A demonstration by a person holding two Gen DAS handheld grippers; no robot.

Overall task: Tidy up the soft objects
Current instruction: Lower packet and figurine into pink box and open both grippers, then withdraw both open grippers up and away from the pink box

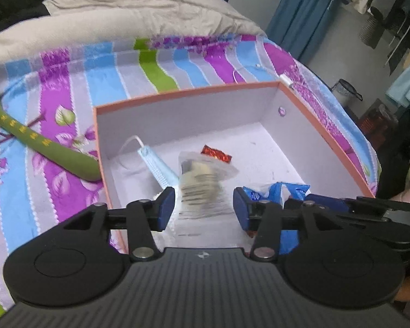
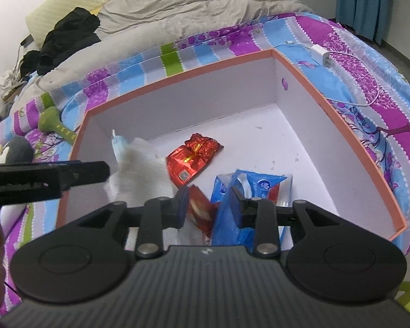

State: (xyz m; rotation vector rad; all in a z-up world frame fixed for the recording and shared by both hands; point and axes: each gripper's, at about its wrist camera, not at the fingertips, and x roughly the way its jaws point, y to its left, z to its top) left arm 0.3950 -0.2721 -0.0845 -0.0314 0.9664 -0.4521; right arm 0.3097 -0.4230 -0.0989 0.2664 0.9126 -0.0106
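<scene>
An open orange-rimmed box (image 1: 177, 93) with a white inside lies on the striped bedsheet; it also shows in the right wrist view (image 2: 177, 75). In it lie a blue face mask (image 1: 157, 166), a clear packet (image 1: 202, 175) that looks blurred, a red foil packet (image 2: 192, 158) and a blue tissue pack (image 2: 254, 188). My left gripper (image 1: 203, 209) is open over the box's near side, the clear packet between and below its fingers. My right gripper (image 2: 210, 205) is open over the box, with a small red wrapper (image 2: 201, 210) and the tissue pack's plastic between its fingers.
A green plush (image 1: 41, 142) lies left of the box. A penguin plush (image 2: 12, 153) sits at the far left. A white charger and cable (image 2: 325, 54) lie on the sheet behind the box. A grey duvet (image 2: 194, 2) and black clothes (image 2: 65, 38) lie further back.
</scene>
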